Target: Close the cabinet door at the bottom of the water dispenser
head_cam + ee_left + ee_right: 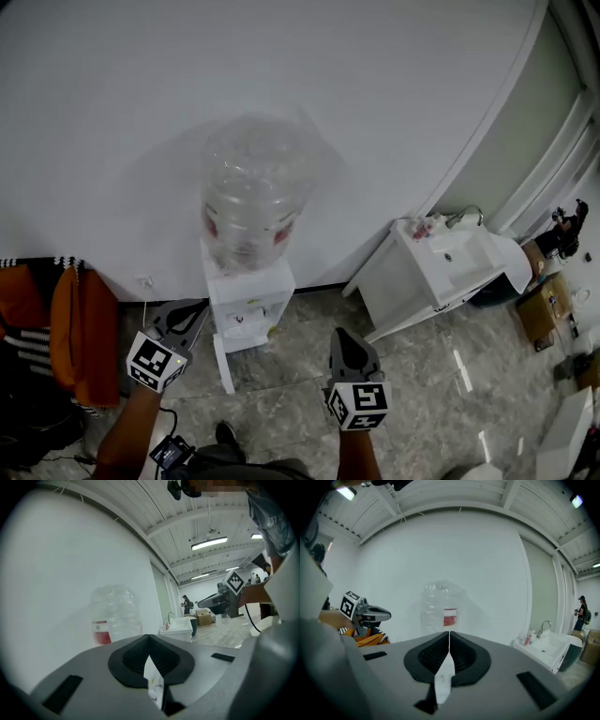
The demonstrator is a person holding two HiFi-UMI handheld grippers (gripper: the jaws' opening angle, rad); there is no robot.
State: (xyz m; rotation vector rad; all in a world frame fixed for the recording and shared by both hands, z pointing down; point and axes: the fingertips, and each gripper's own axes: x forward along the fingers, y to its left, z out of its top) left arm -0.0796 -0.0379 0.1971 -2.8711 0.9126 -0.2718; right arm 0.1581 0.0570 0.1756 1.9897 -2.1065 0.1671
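The white water dispenser [247, 302] stands against the wall with a clear bottle [251, 199] on top. Its bottom cabinet door [223, 364] stands open, swung out toward me at the lower left. My left gripper [190, 314] hovers just left of the dispenser, jaws together and empty. My right gripper [343, 337] is lower right of it, apart from the door, also shut and empty. The left gripper view shows its own pads meeting [149, 637] with the bottle [115, 613] beyond. In the right gripper view the shut jaws [449, 633] point at the bottle [444, 609].
A white sink cabinet [441, 267] stands to the right of the dispenser. An orange garment [75, 333] hangs at the left. Cardboard boxes [539, 314] lie at the far right. A person [582, 613] stands far off. The floor is grey marble tile [281, 394].
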